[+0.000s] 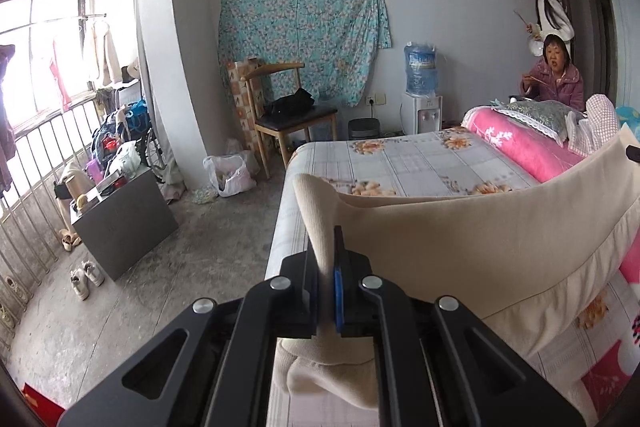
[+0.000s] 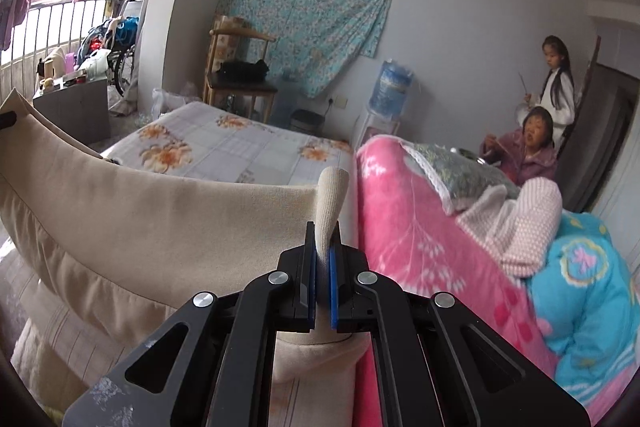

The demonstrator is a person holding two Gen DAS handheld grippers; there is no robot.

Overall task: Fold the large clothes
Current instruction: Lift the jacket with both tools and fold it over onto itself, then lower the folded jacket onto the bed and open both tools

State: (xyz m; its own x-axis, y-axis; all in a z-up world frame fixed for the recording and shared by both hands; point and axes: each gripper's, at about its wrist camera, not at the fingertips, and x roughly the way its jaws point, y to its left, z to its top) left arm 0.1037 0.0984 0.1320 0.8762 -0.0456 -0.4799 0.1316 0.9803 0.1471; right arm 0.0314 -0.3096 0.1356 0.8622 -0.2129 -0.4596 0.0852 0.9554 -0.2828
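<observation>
- Two grippers are sharing one cream garment [image 1: 460,239], each pinching an end so the cloth is hanging stretched between them, probably to be laid flat for a fold.
- Left wrist view: the left gripper [image 1: 328,267], at lower centre of the frame, is clamping its jaws tight on a bunched corner of the garment, which is poking up past the pads. From there the cloth is running toward the right edge, sagging over the bed [image 1: 400,155] with its flowered sheet.
- Right wrist view: the right gripper [image 2: 323,259], at lower centre, is likewise squeezing shut on the other corner, a nub of fabric sticking up between the pads. The garment is spreading away to the left edge of the frame, above the bed, while a pink quilt [image 2: 420,227] is lying just right of the gripper.
</observation>
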